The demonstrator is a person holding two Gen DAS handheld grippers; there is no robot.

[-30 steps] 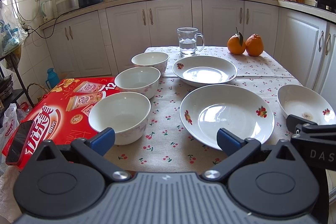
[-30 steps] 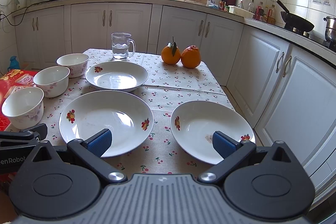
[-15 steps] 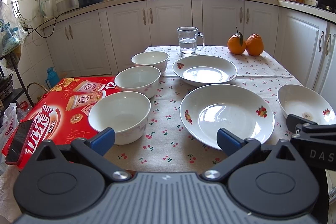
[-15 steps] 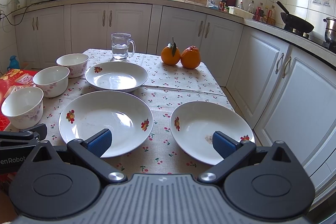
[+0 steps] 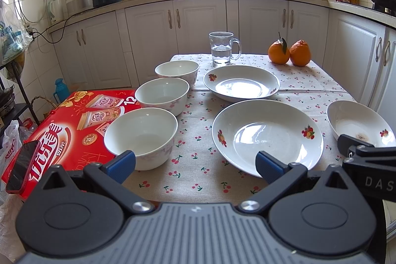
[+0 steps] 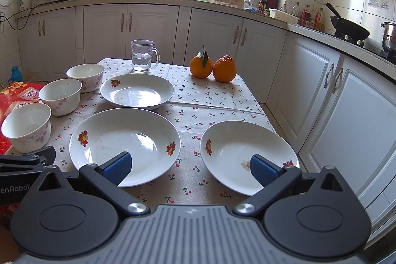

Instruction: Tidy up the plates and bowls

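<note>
Three white bowls stand in a row on the table's left side: near bowl [image 5: 141, 135], middle bowl [image 5: 162, 97], far bowl [image 5: 177, 71]. Three white plates with fruit motifs lie on the cherry-print cloth: a large plate [image 5: 267, 136] in front, a far plate [image 5: 241, 83], and a smaller plate [image 6: 247, 152] near the right edge. My left gripper [image 5: 195, 165] is open, hovering at the table's near edge between the near bowl and the large plate. My right gripper [image 6: 190, 170] is open, low between the large plate [image 6: 123, 142] and the smaller plate. Both hold nothing.
A glass mug of water [image 5: 222, 47] and two oranges [image 5: 289, 53] stand at the far end of the table. A red snack box [image 5: 61, 132] with a phone [image 5: 21, 166] on it lies left of the bowls. White cabinets [image 6: 334, 95] run close along the right.
</note>
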